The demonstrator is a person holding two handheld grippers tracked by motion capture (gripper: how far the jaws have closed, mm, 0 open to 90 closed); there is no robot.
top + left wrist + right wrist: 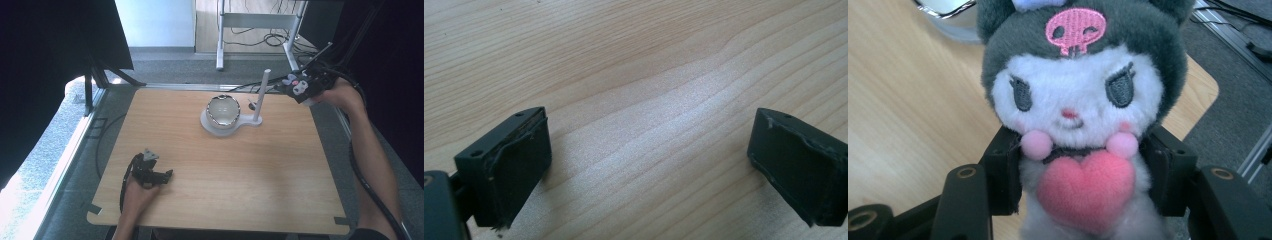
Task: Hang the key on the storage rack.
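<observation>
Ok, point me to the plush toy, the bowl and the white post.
Plush toy (1075, 107): right gripper view, on its white face.
Bowl (223, 111): high view, on its pale inside.
White post (261, 95): high view, midway up the shaft.

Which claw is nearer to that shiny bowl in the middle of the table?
The right claw. It holds a plush toy just beyond the bowl, past the white post. The left claw rests open at the table's near-left part.
</observation>
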